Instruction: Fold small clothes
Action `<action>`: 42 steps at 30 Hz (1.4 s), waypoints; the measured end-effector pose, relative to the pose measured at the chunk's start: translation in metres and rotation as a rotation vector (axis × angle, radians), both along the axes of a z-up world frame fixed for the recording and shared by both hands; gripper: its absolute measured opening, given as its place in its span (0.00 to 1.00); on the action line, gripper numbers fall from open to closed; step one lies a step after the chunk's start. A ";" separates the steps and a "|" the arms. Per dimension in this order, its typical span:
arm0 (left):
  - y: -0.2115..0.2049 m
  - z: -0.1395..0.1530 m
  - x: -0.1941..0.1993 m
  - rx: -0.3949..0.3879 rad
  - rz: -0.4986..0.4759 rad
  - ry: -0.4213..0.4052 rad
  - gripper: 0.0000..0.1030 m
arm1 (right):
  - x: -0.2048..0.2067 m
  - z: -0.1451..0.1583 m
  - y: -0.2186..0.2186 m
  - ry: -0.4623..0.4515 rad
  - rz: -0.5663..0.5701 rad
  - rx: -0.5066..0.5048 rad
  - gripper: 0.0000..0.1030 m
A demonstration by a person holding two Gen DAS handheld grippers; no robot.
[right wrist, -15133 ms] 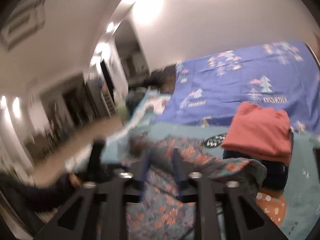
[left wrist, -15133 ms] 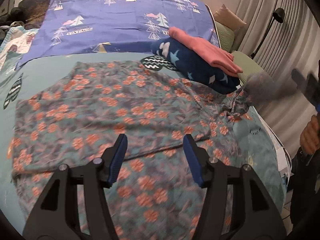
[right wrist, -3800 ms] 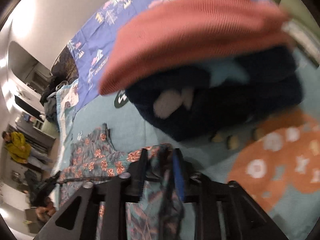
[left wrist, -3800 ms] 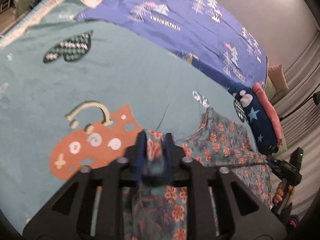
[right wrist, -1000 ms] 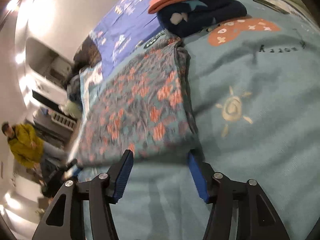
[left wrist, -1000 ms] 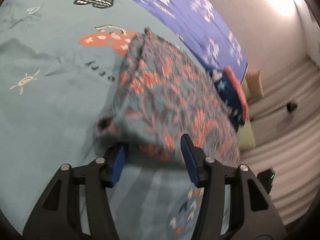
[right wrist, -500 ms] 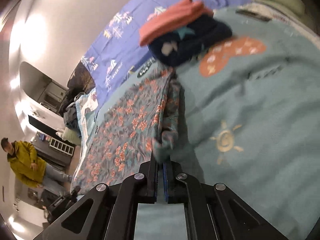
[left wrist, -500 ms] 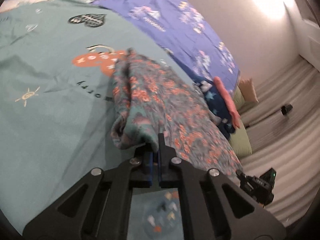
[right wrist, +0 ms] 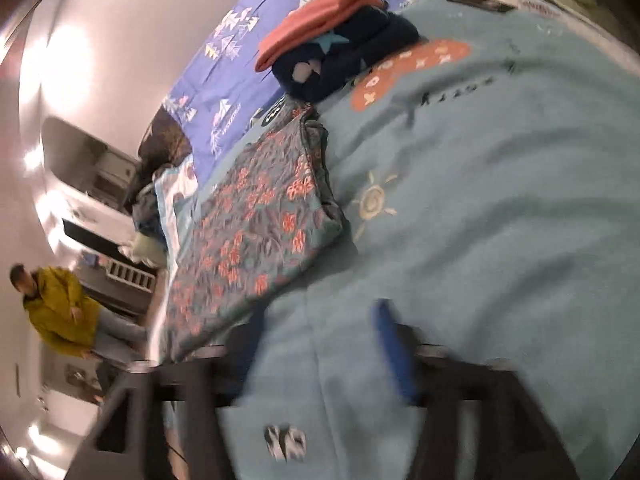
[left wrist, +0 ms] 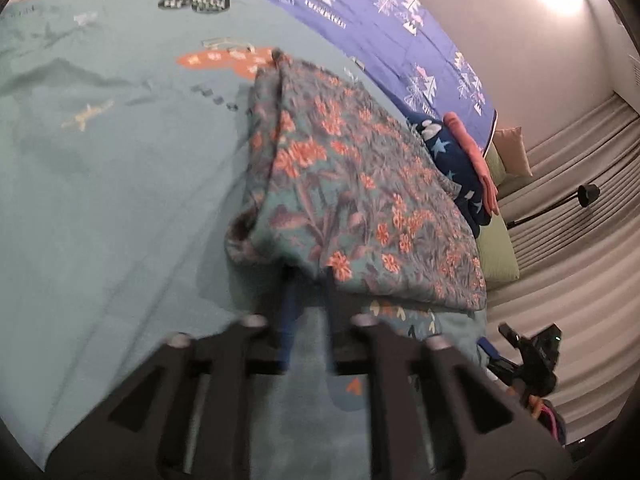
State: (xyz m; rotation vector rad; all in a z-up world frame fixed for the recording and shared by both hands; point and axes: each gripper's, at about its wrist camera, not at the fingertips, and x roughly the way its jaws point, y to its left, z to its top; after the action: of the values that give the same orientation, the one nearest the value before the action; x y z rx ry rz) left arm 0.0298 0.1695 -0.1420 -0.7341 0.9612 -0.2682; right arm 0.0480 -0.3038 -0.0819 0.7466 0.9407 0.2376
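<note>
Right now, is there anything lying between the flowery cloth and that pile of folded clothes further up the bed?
No. In the right wrist view only bare teal blanket separates the floral garment from the folded stack. The left wrist view hides that gap.

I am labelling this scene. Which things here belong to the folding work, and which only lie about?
Belong to the job:
floral garment
left gripper
right gripper

Just lying about:
folded coral and navy star clothes
purple tree-print sheet
floor lamp

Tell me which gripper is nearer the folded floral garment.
Left. The left gripper has its fingertips at the floral garment's near edge, jaws just reopened. The right gripper sits just off its corner, jaws just opened over bare blanket.
</note>
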 end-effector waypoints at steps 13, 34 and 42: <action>-0.018 -0.003 0.043 -0.033 0.005 -0.018 0.07 | 0.107 -0.013 0.044 0.000 0.018 -0.040 0.04; -0.049 0.006 -0.027 -0.023 -0.232 0.004 0.08 | -0.023 0.024 0.040 0.078 -0.025 -0.607 0.08; -0.052 0.011 -0.030 0.042 -0.237 -0.006 0.12 | -0.039 0.020 0.033 0.137 -0.099 -0.779 0.33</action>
State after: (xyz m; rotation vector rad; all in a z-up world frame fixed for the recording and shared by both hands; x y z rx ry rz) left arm -0.0004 0.1176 -0.1314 -0.5803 1.0459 -0.4552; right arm 0.0094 -0.2713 -0.0617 0.0861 1.0208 -0.2671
